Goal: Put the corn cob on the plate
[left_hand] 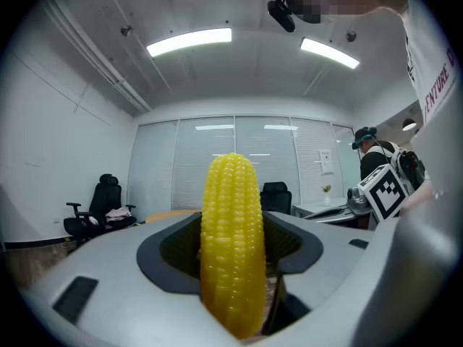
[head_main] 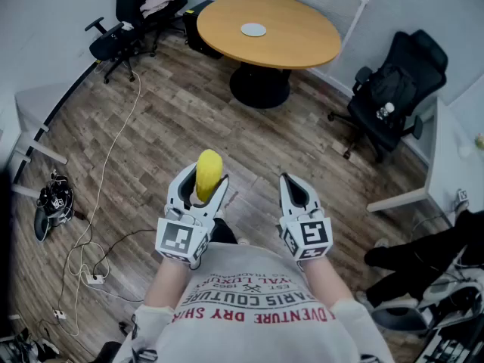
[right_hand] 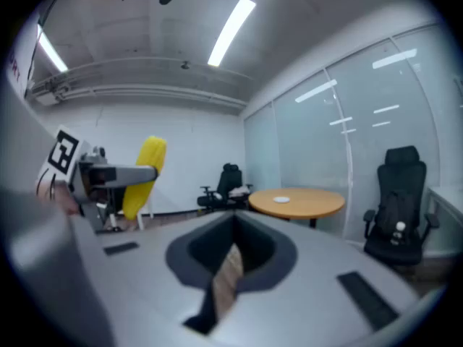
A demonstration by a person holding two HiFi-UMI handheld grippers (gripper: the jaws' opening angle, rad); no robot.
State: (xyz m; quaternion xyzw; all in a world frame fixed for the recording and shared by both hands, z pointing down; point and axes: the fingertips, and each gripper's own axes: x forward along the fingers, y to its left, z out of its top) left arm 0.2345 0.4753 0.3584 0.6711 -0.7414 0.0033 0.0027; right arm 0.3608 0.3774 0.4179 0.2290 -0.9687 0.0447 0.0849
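A yellow corn cob (head_main: 208, 174) stands upright between the jaws of my left gripper (head_main: 198, 193), which is shut on it in front of the person's chest. In the left gripper view the corn cob (left_hand: 231, 244) fills the gap of the left gripper (left_hand: 233, 231), pads pressed on both sides. My right gripper (head_main: 294, 192) is held beside it, jaws together with nothing between them; the right gripper (right_hand: 230, 260) shows only a thin slit. A small white plate (head_main: 253, 29) lies on the round wooden table (head_main: 302, 48) far ahead; the plate (right_hand: 281, 199) also shows in the right gripper view.
Black office chairs stand at the back left (head_main: 125, 29) and at the right (head_main: 393, 97), the right one with a bag on it. Cables (head_main: 91, 255) and a power strip run over the wood floor at left. A white desk (head_main: 446, 165) stands at right.
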